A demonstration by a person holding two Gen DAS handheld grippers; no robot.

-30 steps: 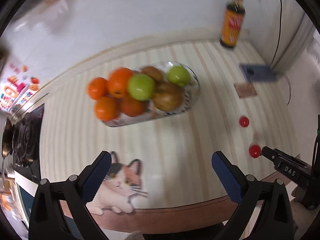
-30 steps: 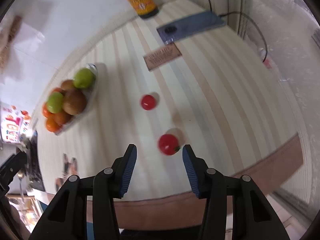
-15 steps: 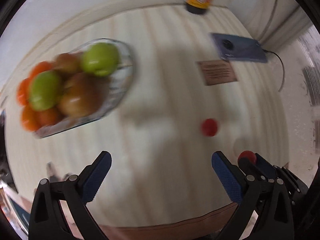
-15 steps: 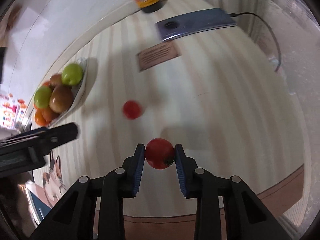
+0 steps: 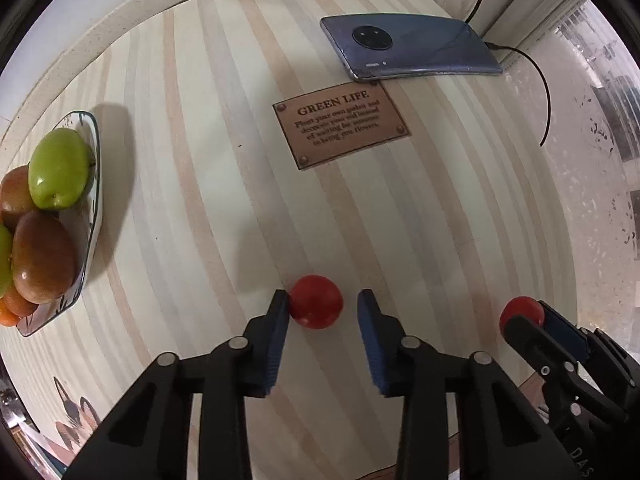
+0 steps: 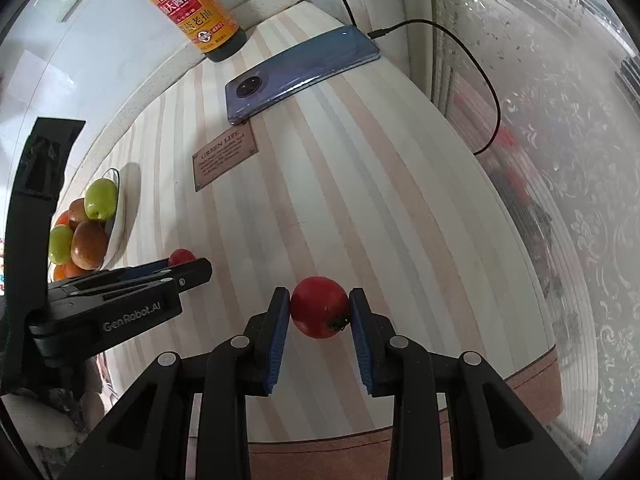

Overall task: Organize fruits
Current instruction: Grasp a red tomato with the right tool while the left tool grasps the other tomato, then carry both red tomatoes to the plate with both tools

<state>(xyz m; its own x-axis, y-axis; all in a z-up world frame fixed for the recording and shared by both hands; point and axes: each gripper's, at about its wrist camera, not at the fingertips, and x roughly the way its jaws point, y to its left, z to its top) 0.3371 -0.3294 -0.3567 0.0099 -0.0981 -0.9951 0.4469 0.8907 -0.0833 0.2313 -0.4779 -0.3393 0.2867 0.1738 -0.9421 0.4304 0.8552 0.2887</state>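
Note:
My left gripper (image 5: pixel 322 312) is open around a red tomato (image 5: pixel 316 301) that rests on the striped table; its left pad touches the tomato, with a gap on the right. My right gripper (image 6: pixel 319 314) is shut on a second red tomato (image 6: pixel 319 312); it also shows in the left wrist view (image 5: pixel 520 314) at the lower right. The fruit dish (image 5: pixel 90 216) with green, brown and orange fruits stands at the left edge, and shows in the right wrist view (image 6: pixel 116 216). The left gripper shows there too, around its tomato (image 6: pixel 181 257).
A blue phone (image 5: pixel 408 46) with a charging cable lies at the back right. A brown "GREEN LIFE" plaque (image 5: pixel 341 124) is fixed to the table middle. A sauce bottle (image 6: pixel 196 8) stands against the back wall. The table's front edge runs just below the grippers.
My left gripper swung right from the fruit dish to the loose tomato and narrowed around it. My right gripper shut on the nearer tomato and holds it.

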